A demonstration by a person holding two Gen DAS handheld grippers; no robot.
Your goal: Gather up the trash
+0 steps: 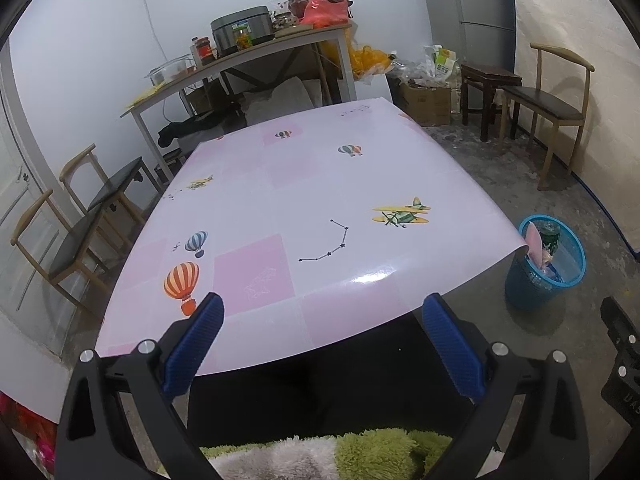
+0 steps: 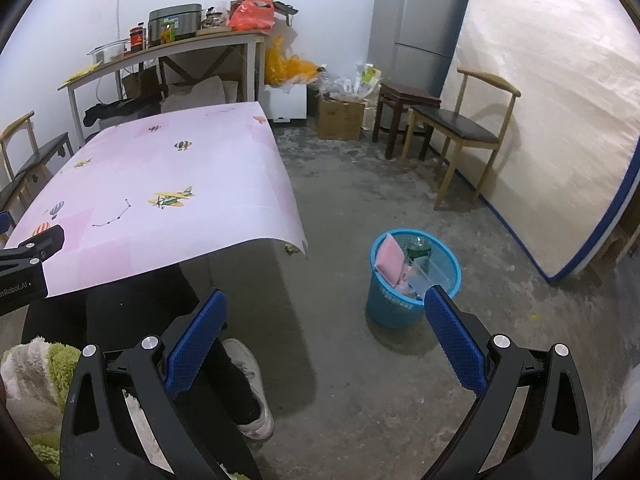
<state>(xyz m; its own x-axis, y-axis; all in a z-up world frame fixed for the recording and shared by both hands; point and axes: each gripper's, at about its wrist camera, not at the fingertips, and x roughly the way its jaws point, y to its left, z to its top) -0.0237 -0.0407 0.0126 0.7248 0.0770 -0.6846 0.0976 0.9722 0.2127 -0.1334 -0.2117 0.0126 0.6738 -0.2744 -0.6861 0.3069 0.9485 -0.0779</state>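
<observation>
Both grippers empty, jaws spread wide: left gripper (image 1: pixel 322 344) over the near edge of the pink table (image 1: pixel 280 208), which shows no trash. Blue bin (image 2: pixel 414 280) stands on the floor ahead-right of the right gripper (image 2: pixel 326 344), the nearer one, already holding a pink item (image 2: pixel 389 261) and possibly a green bottle.
</observation>
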